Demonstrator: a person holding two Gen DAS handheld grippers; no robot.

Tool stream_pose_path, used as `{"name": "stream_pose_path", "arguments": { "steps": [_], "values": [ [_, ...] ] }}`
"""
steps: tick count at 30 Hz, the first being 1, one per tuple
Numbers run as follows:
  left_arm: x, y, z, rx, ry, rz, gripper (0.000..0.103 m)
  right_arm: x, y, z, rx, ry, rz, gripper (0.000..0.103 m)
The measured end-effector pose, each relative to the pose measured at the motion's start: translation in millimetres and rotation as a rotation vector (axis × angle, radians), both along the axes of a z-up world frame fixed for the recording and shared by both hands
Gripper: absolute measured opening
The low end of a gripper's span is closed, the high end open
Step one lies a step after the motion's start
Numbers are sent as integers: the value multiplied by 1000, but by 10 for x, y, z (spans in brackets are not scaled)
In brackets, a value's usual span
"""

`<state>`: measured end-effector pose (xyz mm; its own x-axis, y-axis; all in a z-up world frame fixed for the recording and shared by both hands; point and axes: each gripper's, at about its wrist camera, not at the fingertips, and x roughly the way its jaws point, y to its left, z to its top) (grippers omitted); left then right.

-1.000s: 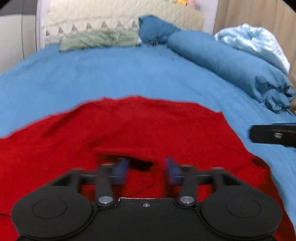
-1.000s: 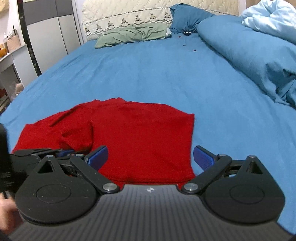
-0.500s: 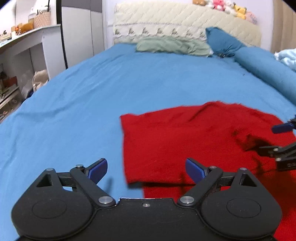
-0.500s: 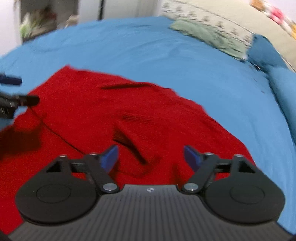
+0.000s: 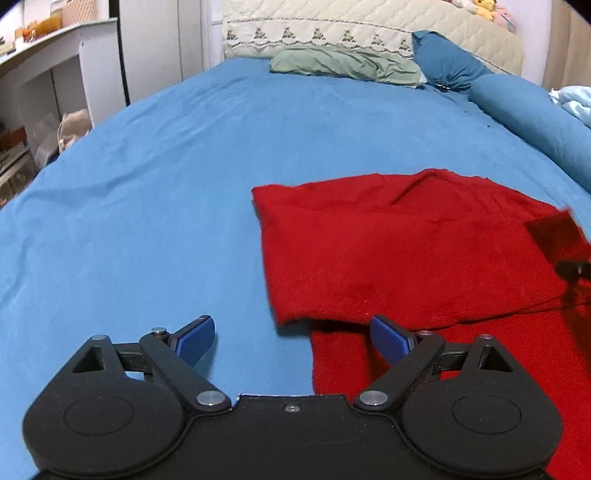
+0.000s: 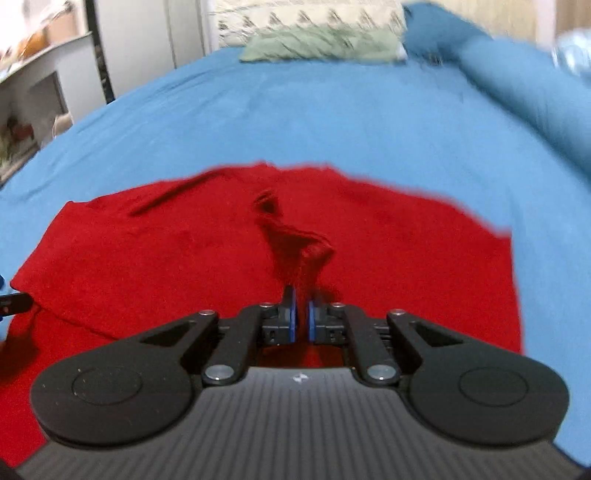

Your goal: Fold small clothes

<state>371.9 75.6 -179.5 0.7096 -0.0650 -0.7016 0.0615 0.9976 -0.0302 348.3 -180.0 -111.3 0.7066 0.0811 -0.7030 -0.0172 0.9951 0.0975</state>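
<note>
We see a red garment (image 5: pixel 424 258) lying on a bed (image 5: pixel 184 166) covered in a blue sheet, nearer the foot of the bed than the green pillow (image 5: pixel 343 66) that rests against the quilted headboard (image 5: pixel 369 26). One flap of the garment is folded over the rest, and its folded edge runs away from us toward that pillow, with bare sheet to its left. Our left gripper (image 5: pixel 293 338) hovers just short of the near left corner of that flap, its blue-padded jaws spread wide and holding nothing; we judge it waits there to steady or take that corner for the next fold. Our right gripper (image 6: pixel 301 317) has its jaws pressed together on a raised ridge of the red cloth, which bunches up from the jaws toward the pillow; the pinch seems meant to lift a layer so it can be carried across. The right view is blurred, so finer creases are unclear. Compared with half a second ago, the right gripper was spread open above the cloth and is now closed on it, while the left gripper was already open and near the same folded edge. A second ago the left gripper was nearly closed over the middle of the garment.
</note>
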Motion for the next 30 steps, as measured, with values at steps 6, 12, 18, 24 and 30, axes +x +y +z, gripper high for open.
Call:
{"name": "stream_pose_path", "arguments": {
  "steps": [6, 12, 18, 24, 30],
  "values": [
    [8, 35, -48, 4, 16, 11, 94, -3, -53, -67, 86, -43, -35, 58],
    [55, 45, -121, 13, 4, 25, 94, 151, -112, 55, 51, -54, -78, 20],
    [187, 33, -147, 5, -62, 47, 92, 163, -385, 602, -4, -195, -127, 20],
    [174, 20, -206, 39, -51, 61, 90, 123, -873, 574, -59, -161, -217, 20],
    [45, 82, -94, 37, -7, 90, 87, -3, -1056, 70, -68, -65, -203, 22]
  ]
}}
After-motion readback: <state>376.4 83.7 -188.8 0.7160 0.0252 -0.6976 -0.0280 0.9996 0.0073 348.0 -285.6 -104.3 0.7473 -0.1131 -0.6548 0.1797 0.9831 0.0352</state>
